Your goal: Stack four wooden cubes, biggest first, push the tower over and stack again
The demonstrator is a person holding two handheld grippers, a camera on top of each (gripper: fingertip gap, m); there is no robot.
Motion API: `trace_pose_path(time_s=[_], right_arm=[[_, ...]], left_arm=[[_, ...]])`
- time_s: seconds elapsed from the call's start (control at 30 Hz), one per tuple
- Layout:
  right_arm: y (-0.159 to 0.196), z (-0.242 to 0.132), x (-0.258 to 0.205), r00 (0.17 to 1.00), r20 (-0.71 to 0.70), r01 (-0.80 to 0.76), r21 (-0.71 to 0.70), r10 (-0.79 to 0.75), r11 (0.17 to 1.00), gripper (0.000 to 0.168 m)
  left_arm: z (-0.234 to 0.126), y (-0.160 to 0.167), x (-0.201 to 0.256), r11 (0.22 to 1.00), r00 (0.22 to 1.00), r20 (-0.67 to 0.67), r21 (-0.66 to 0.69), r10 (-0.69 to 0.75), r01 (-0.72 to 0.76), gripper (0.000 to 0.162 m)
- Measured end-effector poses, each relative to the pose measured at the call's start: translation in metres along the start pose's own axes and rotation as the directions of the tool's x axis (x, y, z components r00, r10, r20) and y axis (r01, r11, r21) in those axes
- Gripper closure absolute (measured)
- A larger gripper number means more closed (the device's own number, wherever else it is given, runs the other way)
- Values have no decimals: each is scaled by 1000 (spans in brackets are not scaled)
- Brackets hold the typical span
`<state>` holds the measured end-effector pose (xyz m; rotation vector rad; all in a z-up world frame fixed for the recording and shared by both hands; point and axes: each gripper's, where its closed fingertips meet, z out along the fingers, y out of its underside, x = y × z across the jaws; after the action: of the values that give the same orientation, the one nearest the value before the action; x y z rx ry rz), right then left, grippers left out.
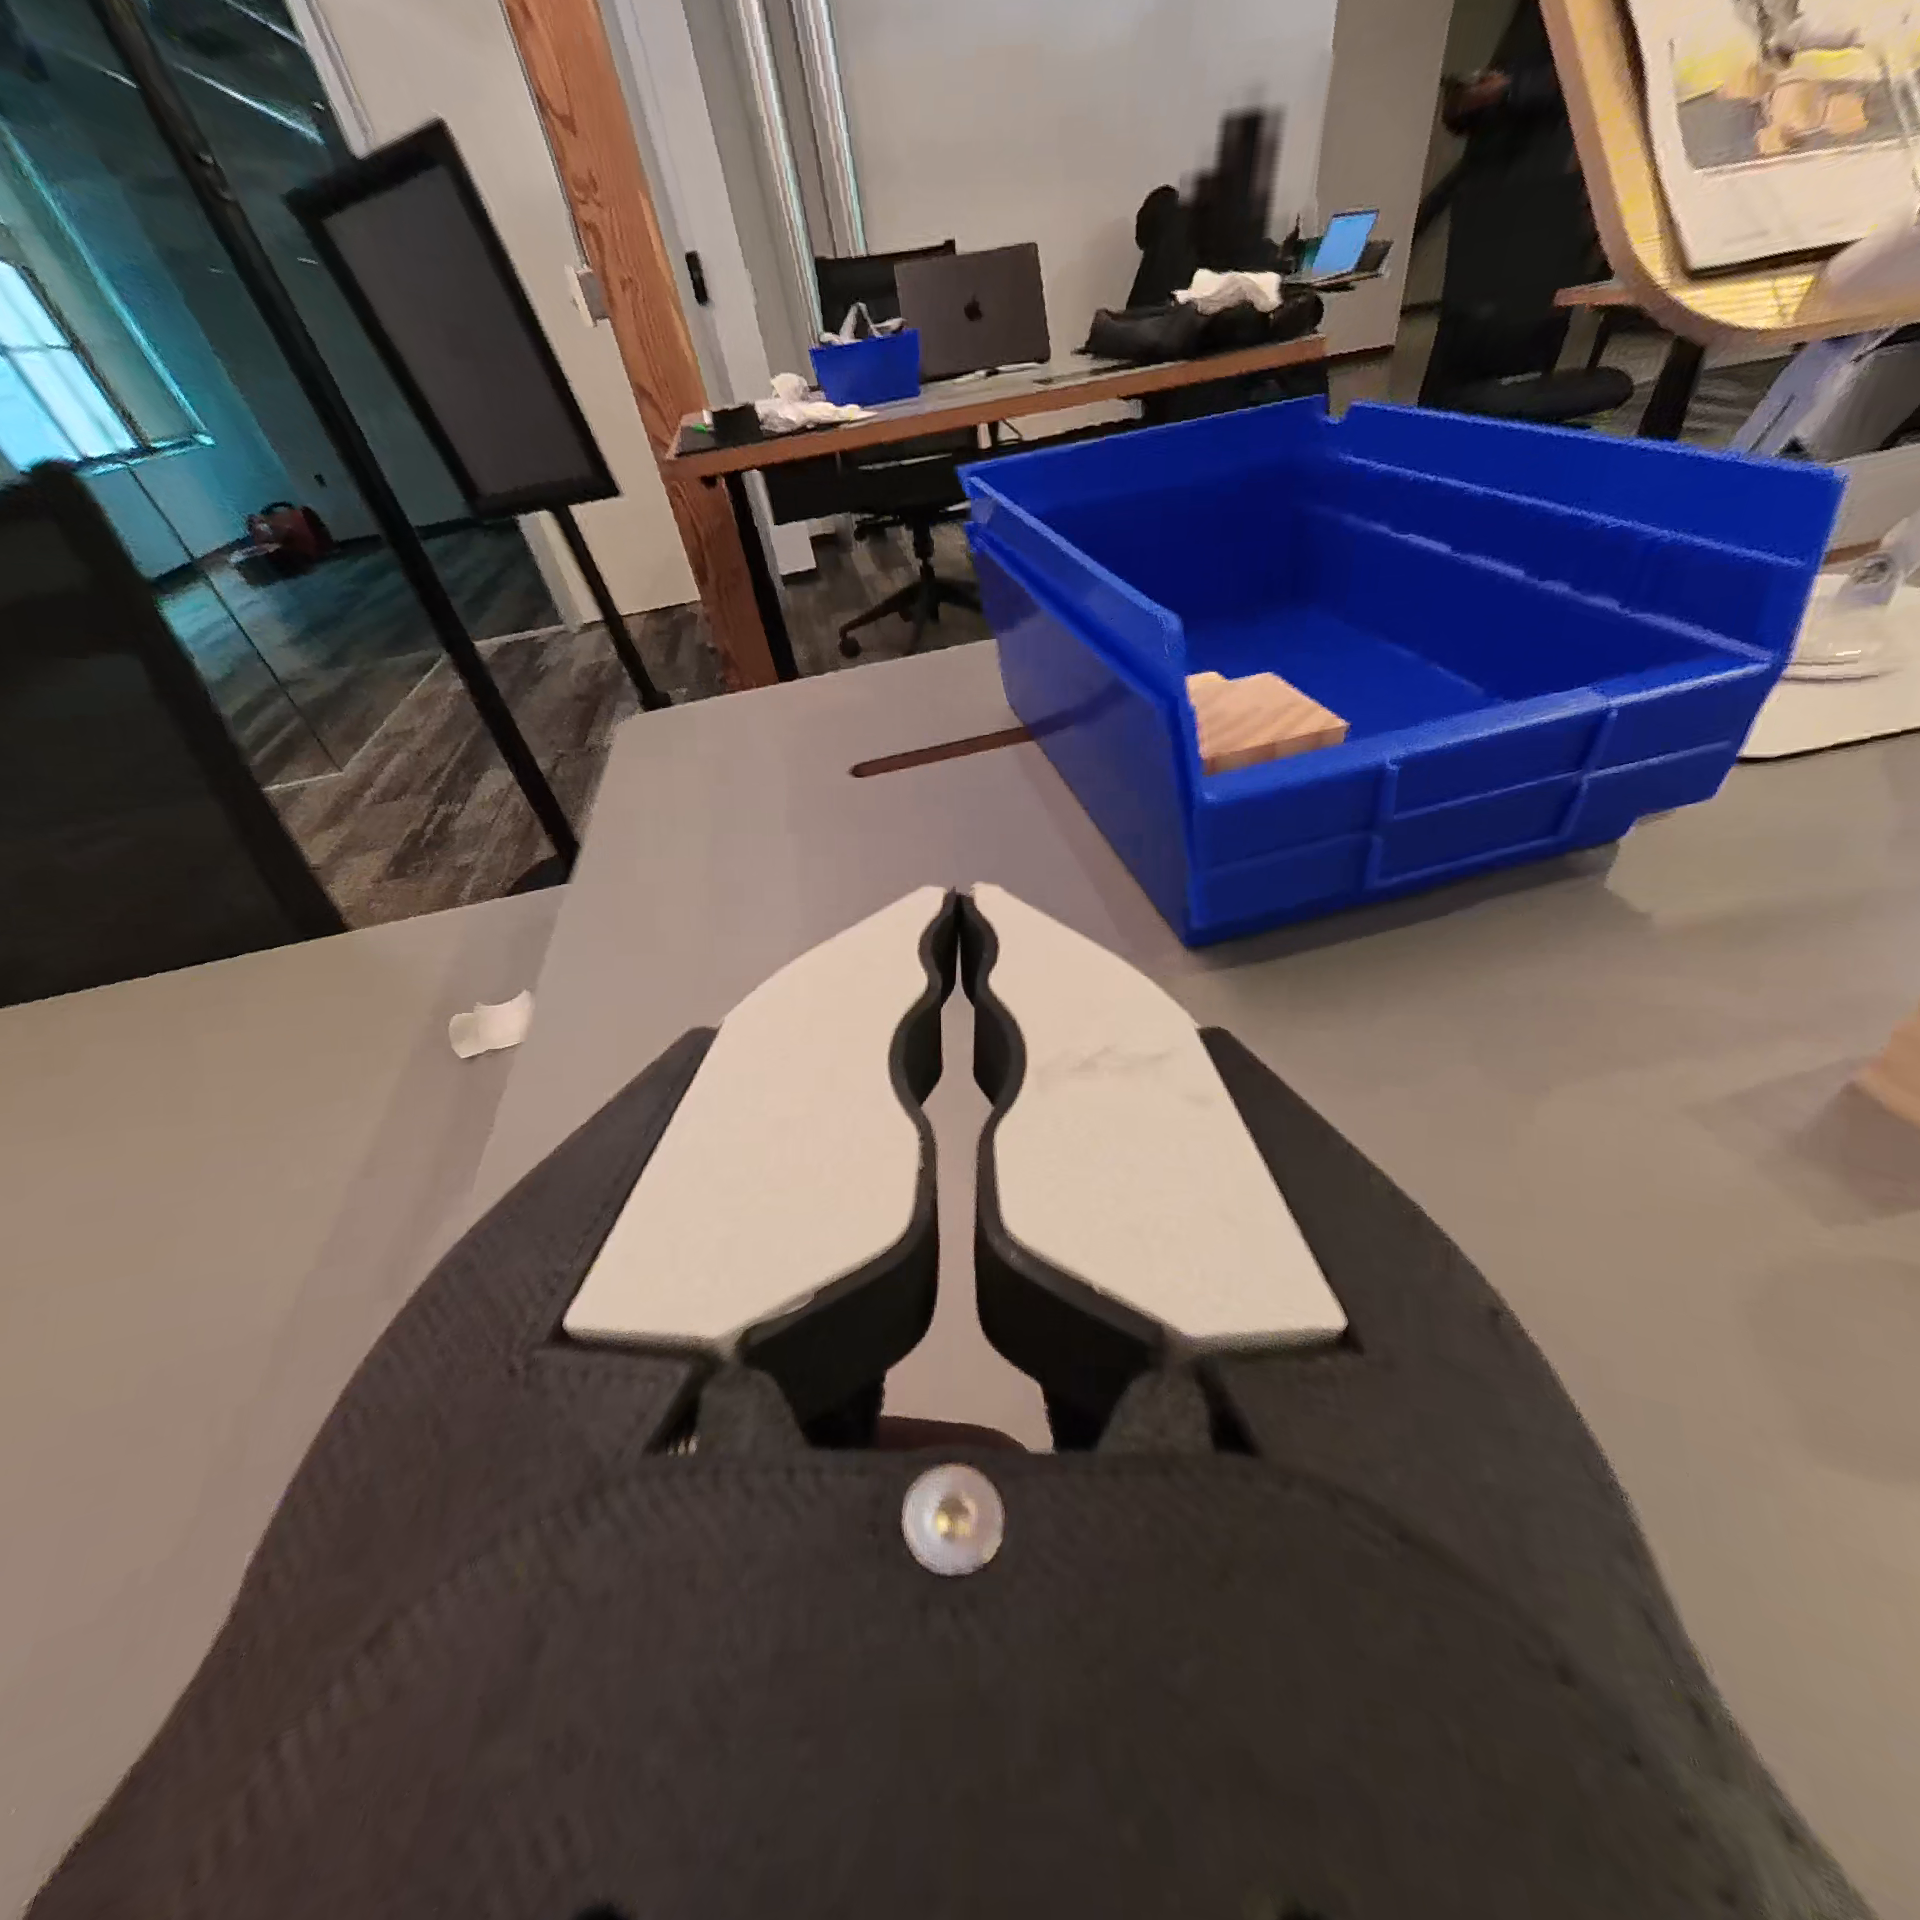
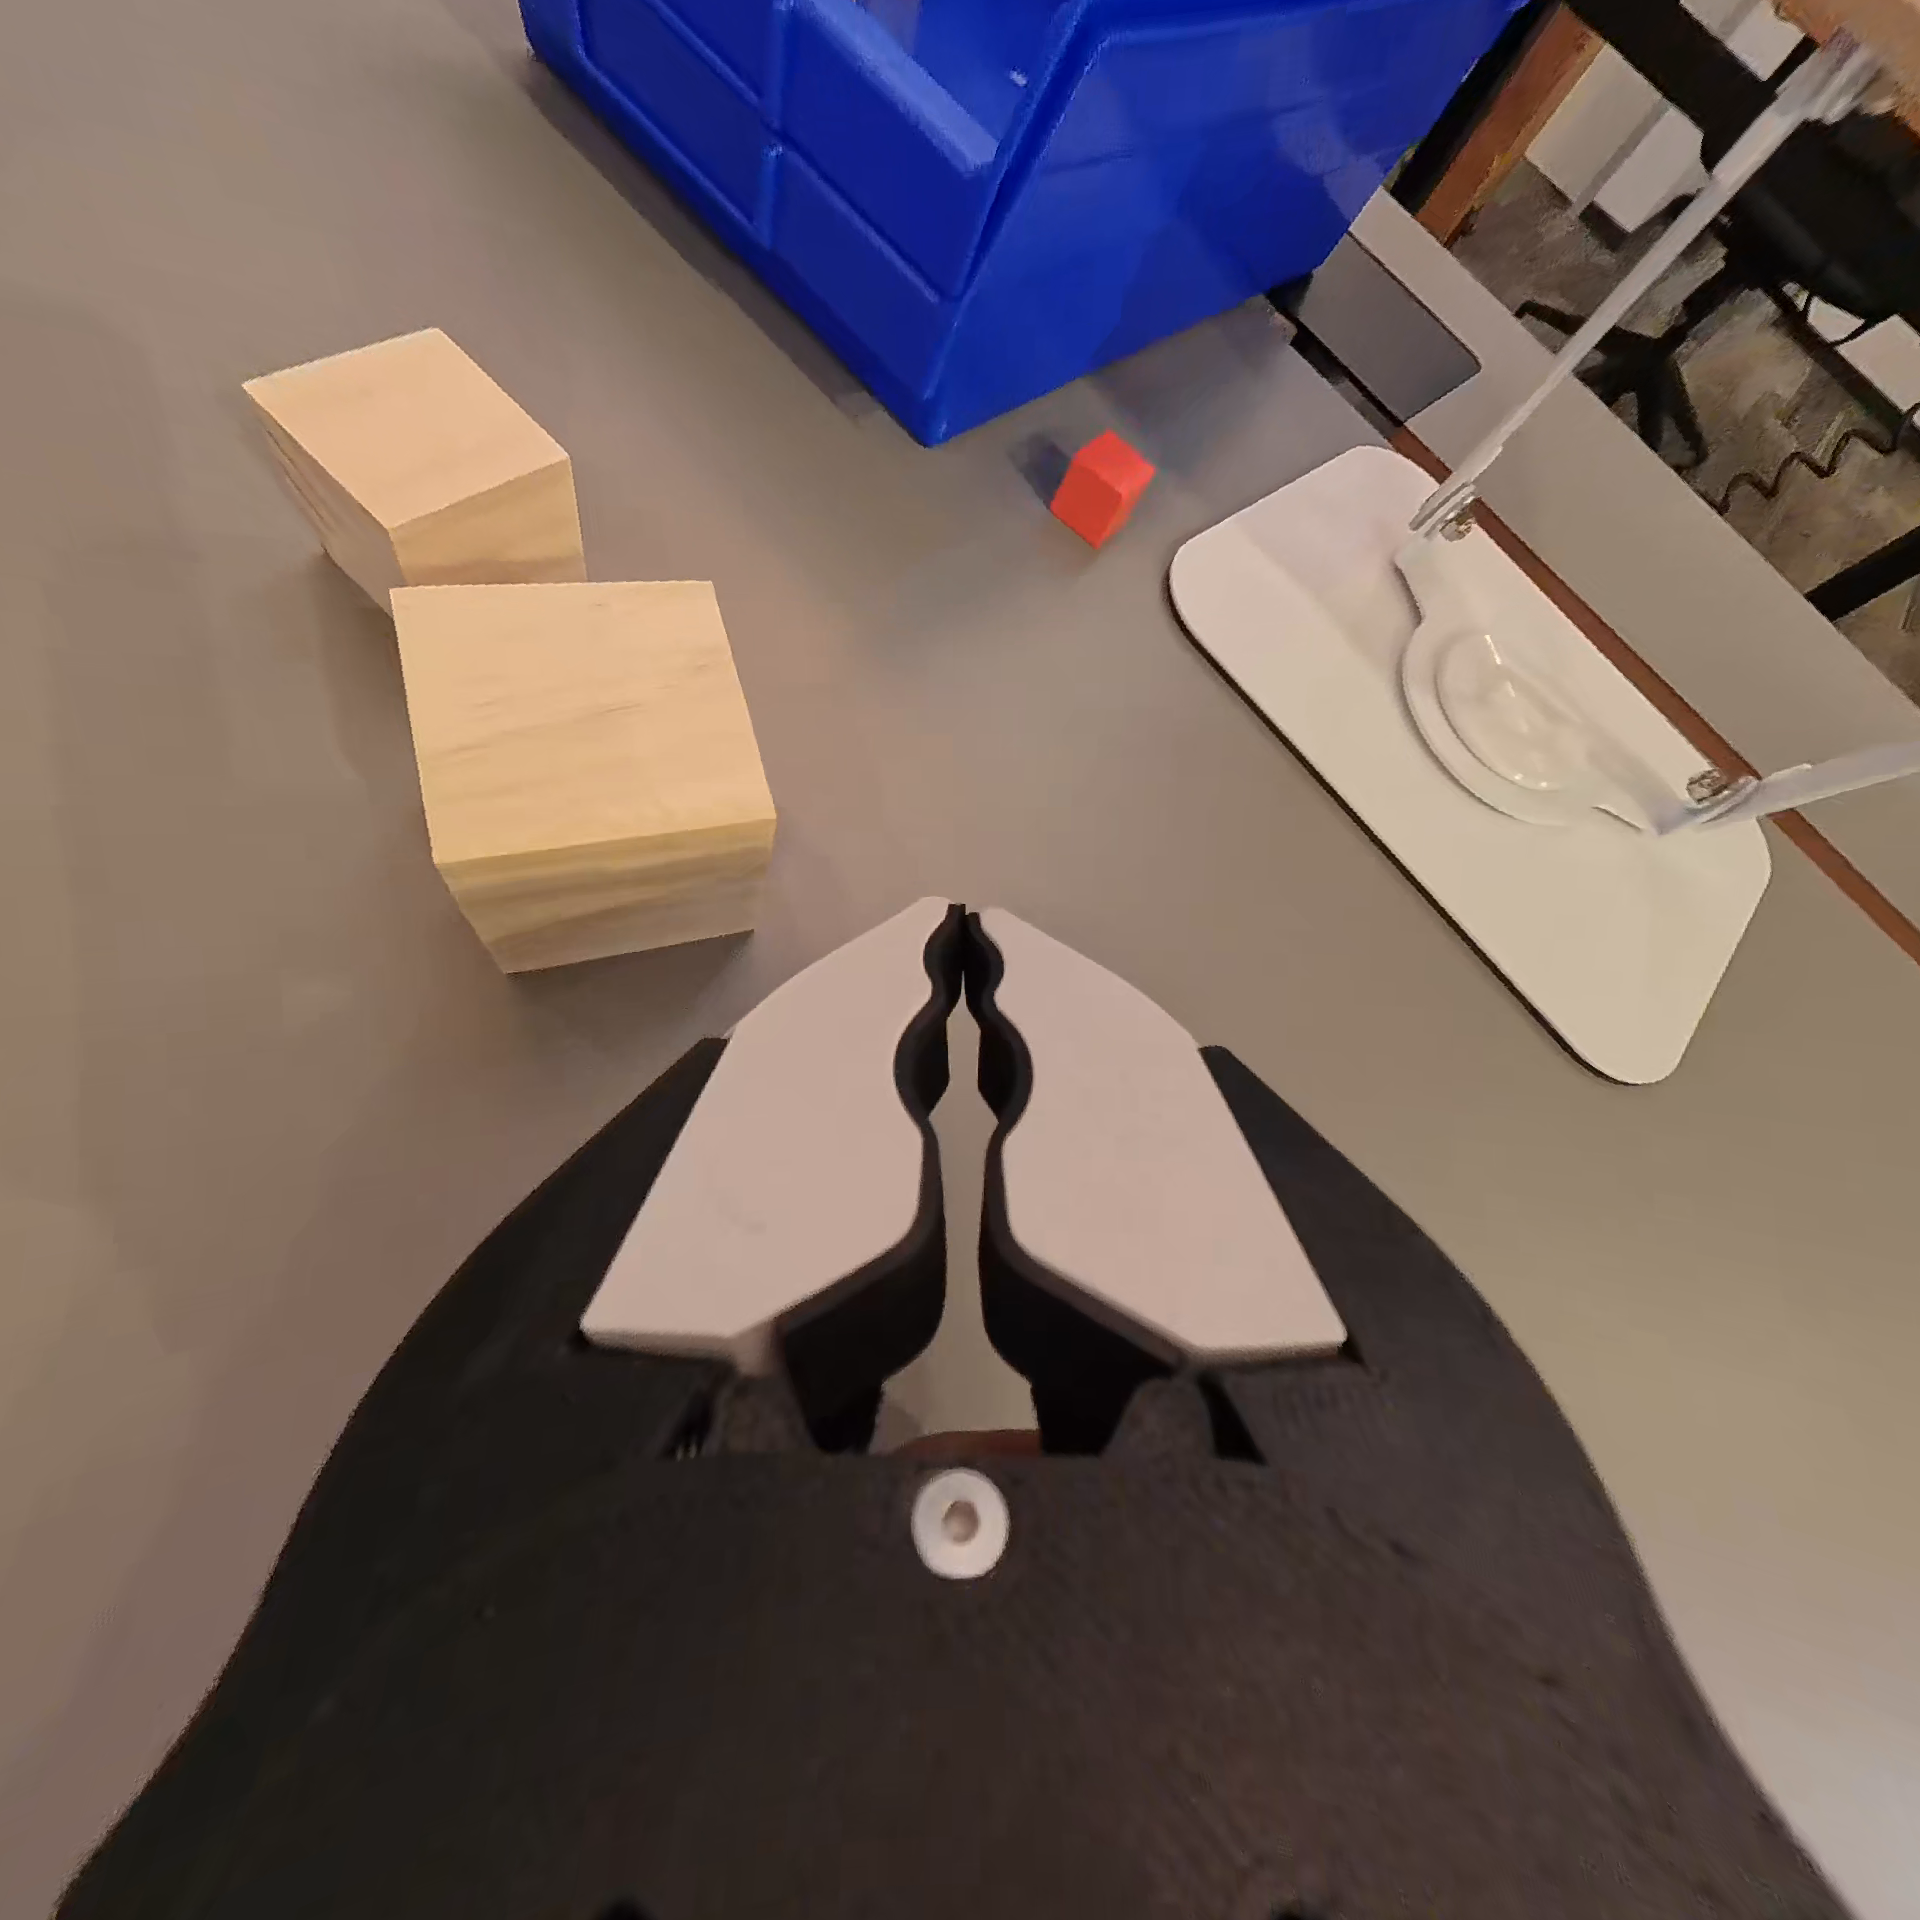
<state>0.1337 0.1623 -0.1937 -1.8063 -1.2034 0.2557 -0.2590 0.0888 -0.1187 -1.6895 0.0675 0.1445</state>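
In the right wrist view two pale wooden cubes lie on the grey table, touching at a corner: a large cube (image 2: 582, 758) just ahead-left of my right gripper (image 2: 964, 914), and a second cube (image 2: 416, 457) behind it. My right gripper is shut and empty, above the table. In the left wrist view my left gripper (image 1: 964, 896) is shut and empty over the table. A wooden cube (image 1: 1262, 722) lies in the near left corner of the blue bin (image 1: 1288, 821). A blurred pale wooden shape (image 1: 1893, 1081) shows at the right edge.
The blue bin (image 2: 935, 208) stands at the back of the table. A small red cube (image 2: 1101, 486) lies beside it. A white stand base (image 2: 1351, 707) with clear arms sits at the right. A white scrap (image 1: 488, 1023) lies at the left, near the table's edge. The left gripper's tips are roughly 40 cm from the right gripper's. To reach the blurred pale wooden shape (image 1: 1893, 1081) in a straight line is about 15 cm for my right fingers, about 25 cm for my left.
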Motion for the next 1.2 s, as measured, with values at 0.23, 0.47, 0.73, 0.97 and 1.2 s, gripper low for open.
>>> trace_pose_path(time_s=[0.23,0.47,0.73,0.97,1.2], right_arm=[[-13,-20,5,1000,14,-23,78,22,997,168],[-57,-38,-29,995,72,57,178,-70,982,168],[-56,-32,-33,981,186,27,162,-57,986,168],[-45,-25,-53,954,287,54,111,-84,992,140],[-19,-17,-53,949,312,31,42,-43,999,97]], left_arm=[[-27,16,-36,999,999,31,-45,6,-5,162],[-50,55,-77,993,991,130,-117,31,-15,162],[-44,61,-69,978,983,117,-166,144,-124,162],[-46,56,-71,986,985,124,-130,124,-107,162],[-45,40,-50,990,994,49,-111,95,-89,162]])
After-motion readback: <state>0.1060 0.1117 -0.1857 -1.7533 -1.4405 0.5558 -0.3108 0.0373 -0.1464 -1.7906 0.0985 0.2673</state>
